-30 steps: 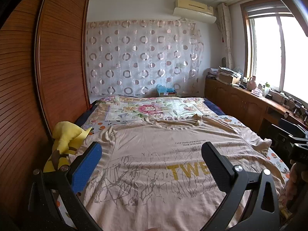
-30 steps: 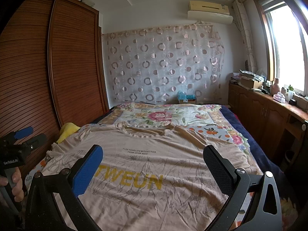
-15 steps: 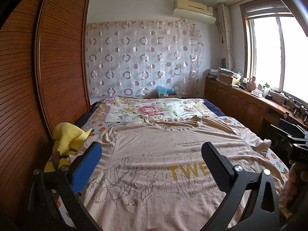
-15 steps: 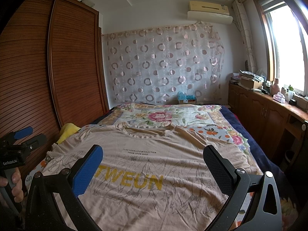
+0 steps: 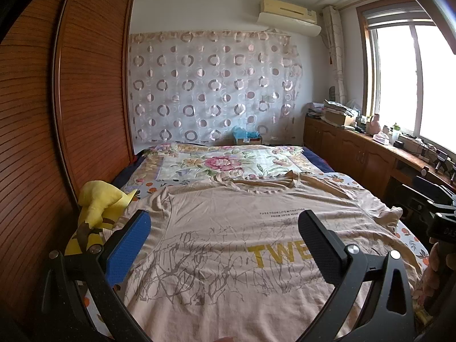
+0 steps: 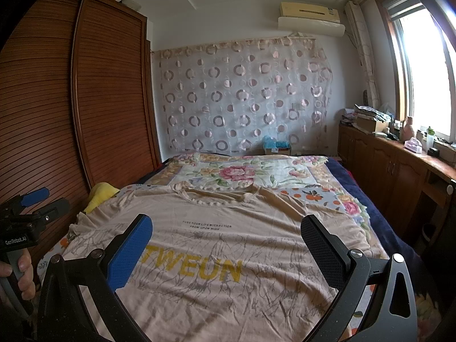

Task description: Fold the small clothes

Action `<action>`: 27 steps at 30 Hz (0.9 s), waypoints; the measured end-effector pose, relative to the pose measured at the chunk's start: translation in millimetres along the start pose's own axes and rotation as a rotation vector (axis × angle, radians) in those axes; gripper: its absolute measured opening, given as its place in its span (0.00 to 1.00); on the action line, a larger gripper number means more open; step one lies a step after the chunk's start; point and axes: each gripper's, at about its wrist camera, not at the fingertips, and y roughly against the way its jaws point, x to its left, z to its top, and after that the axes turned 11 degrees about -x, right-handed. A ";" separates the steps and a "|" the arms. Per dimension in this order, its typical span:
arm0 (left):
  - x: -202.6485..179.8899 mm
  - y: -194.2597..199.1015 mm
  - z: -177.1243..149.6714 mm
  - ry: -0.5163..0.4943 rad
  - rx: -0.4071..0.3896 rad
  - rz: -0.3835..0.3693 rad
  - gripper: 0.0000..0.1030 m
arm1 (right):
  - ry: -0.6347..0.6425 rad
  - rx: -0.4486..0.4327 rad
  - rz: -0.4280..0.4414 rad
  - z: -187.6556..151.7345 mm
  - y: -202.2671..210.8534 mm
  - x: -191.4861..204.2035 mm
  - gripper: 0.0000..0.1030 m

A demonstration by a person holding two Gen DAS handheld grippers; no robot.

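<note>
A beige T-shirt (image 5: 228, 228) with yellow letters and a grey branch print lies spread flat, face up, on the bed, collar toward the far wall; the right wrist view shows the T-shirt (image 6: 216, 245) too. My left gripper (image 5: 223, 228) hovers open above the shirt's lower left part, nothing between its fingers. Over the lower middle of the shirt my right gripper (image 6: 226, 230) also hangs open and empty. In the right wrist view the left gripper (image 6: 34, 202) appears at the far left, held in a hand.
A yellow plush toy (image 5: 98, 208) lies at the bed's left edge beside the wooden wardrobe (image 5: 91, 91). A floral quilt (image 5: 222, 165) covers the bed's far half. Wooden cabinets (image 6: 399, 171) with clutter run under the window on the right.
</note>
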 end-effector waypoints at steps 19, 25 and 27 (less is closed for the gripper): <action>2.9 2.3 3.6 -0.001 -0.005 -0.002 1.00 | 0.000 -0.002 -0.001 -1.9 -0.7 -0.8 1.00; 4.4 6.6 12.6 0.000 -0.008 -0.001 1.00 | -0.001 -0.002 -0.001 -2.0 -0.8 -0.4 1.00; 4.3 6.6 12.6 0.000 -0.007 0.000 1.00 | 0.000 -0.002 -0.002 -2.0 -1.0 0.0 1.00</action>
